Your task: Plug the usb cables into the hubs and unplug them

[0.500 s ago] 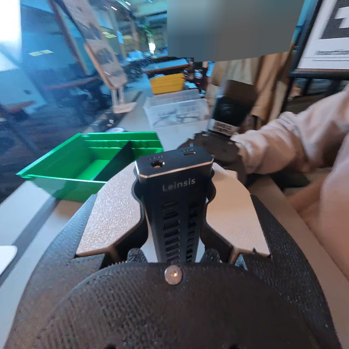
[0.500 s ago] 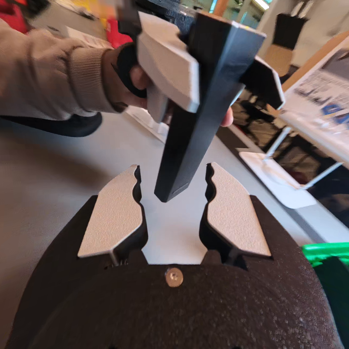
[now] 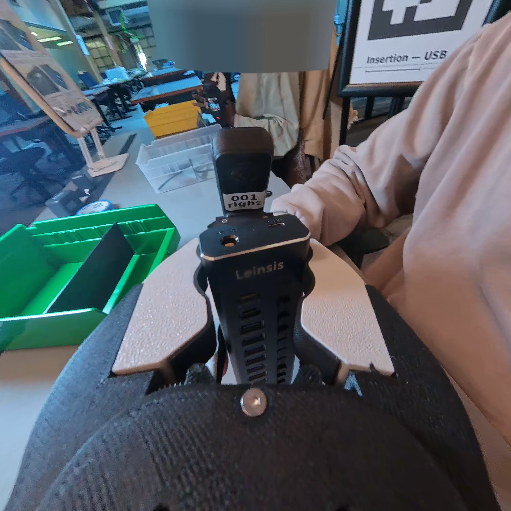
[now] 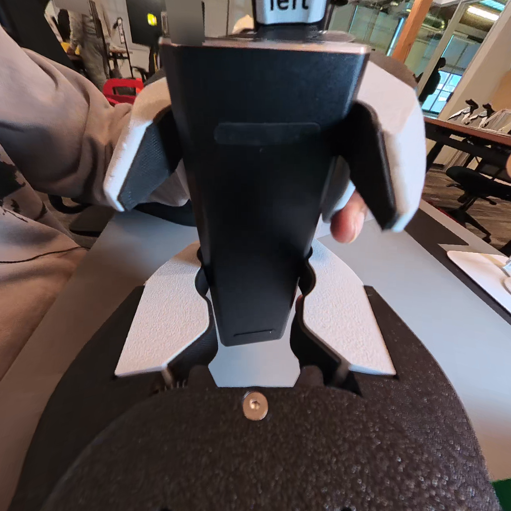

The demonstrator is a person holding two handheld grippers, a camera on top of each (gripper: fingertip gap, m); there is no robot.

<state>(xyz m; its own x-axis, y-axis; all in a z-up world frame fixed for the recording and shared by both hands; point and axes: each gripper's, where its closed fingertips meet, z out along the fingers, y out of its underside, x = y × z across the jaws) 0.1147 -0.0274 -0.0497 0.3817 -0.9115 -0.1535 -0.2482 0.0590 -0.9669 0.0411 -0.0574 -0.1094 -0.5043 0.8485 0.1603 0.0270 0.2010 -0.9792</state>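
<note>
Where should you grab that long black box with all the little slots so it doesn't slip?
Grip the long black slotted USB hub across its two narrow plain sides, coming end-on along its length. Those sides look flat and parallel, and this keeps the slotted face clear. The left gripper holds it this way.

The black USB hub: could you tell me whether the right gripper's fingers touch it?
Touching. In the right wrist view the right gripper has its grey fingers pressed against both sides of the black USB hub, no gap showing.
</note>
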